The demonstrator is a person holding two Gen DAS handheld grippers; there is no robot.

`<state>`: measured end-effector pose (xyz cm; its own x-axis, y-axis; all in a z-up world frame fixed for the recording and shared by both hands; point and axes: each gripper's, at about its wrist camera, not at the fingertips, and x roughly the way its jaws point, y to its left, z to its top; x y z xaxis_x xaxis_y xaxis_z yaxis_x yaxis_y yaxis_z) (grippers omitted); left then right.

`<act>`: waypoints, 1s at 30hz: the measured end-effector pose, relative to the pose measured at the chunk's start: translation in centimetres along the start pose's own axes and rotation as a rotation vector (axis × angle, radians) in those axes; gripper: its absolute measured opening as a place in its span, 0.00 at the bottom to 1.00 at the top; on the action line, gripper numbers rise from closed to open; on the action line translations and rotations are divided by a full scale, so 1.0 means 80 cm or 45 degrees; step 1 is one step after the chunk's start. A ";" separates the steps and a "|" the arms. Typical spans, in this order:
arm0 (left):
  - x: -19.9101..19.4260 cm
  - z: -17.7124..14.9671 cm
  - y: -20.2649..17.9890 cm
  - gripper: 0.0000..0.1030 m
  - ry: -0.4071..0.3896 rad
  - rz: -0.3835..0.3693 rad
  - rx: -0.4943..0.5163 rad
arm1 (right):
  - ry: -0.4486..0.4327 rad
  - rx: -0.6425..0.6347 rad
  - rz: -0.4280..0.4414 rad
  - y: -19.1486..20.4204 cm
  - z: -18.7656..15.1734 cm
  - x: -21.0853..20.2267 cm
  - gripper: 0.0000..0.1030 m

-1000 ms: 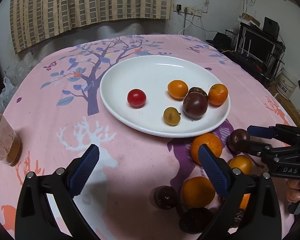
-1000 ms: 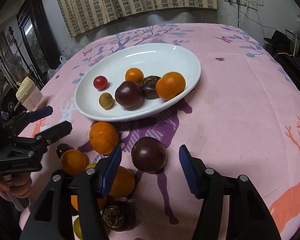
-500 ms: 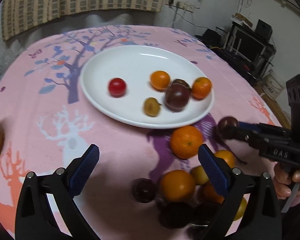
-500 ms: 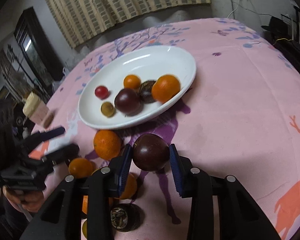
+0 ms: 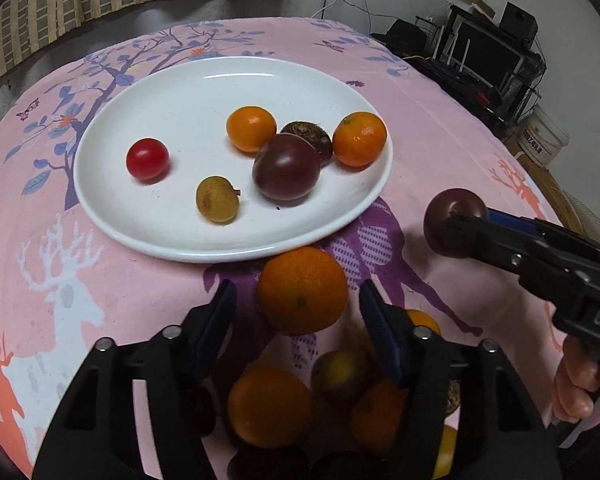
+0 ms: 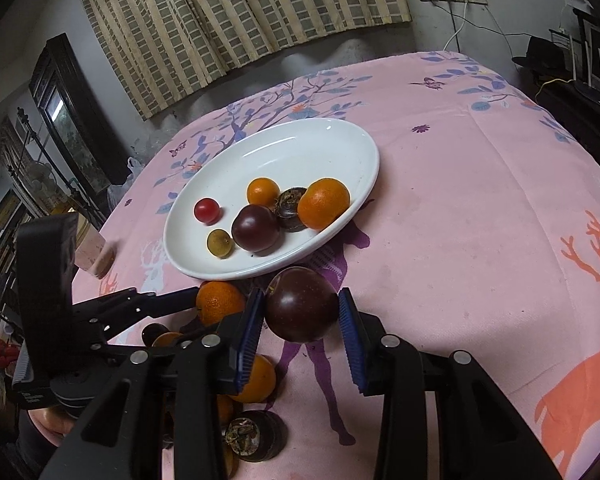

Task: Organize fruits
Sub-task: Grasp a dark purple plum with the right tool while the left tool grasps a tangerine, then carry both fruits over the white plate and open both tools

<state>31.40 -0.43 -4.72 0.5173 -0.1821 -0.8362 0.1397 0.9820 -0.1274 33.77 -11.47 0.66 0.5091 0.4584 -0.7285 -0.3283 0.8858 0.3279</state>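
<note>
A white plate (image 5: 204, 96) holds a red cherry tomato (image 5: 147, 159), two small oranges, a dark plum (image 5: 286, 172), a brown husked fruit and a yellow-brown fruit. Just in front of the plate lies an orange (image 5: 302, 290), between the blue pads of my left gripper (image 5: 298, 304). Its jaws are closing, with narrow gaps still showing on both sides. My right gripper (image 6: 300, 314) is shut on another dark plum (image 6: 300, 304), held just above the cloth near the plate's (image 6: 300, 148) front rim. The left wrist view shows that plum (image 5: 454, 216) at the right.
A heap of several oranges and dark fruits (image 5: 268, 404) lies under my left gripper at the table's near edge. A jar (image 6: 96, 256) stands at the left edge of the pink cloth. A person's hand (image 5: 580, 384) holds the right gripper's handle. Shelves with electronics stand beyond the right edge.
My left gripper has moved forward and down over the orange and its jaws have narrowed around it. My right gripper has shut on the dark plum.
</note>
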 end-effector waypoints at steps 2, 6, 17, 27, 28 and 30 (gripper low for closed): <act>0.006 -0.001 -0.004 0.44 0.019 0.010 0.011 | -0.006 0.001 0.005 0.000 0.000 -0.002 0.37; 0.003 -0.003 -0.008 0.42 0.003 0.042 0.044 | -0.017 -0.002 0.005 0.000 -0.001 -0.005 0.37; -0.078 0.008 0.021 0.42 -0.199 -0.053 -0.014 | -0.105 -0.077 -0.010 0.017 0.004 -0.009 0.37; -0.024 0.084 0.096 0.42 -0.224 0.097 -0.182 | -0.169 -0.133 -0.038 0.042 0.076 0.051 0.38; -0.018 0.086 0.100 0.42 -0.213 0.105 -0.190 | -0.168 -0.130 -0.029 0.043 0.078 0.057 0.39; -0.012 0.088 0.104 0.52 -0.202 0.147 -0.204 | -0.181 -0.124 -0.026 0.045 0.082 0.064 0.47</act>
<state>37.99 7.60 -1.22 0.6498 -0.0617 -0.7576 -0.0569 0.9900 -0.1295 40.40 -5.43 2.03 0.6217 0.4519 -0.6398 -0.3886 0.8871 0.2490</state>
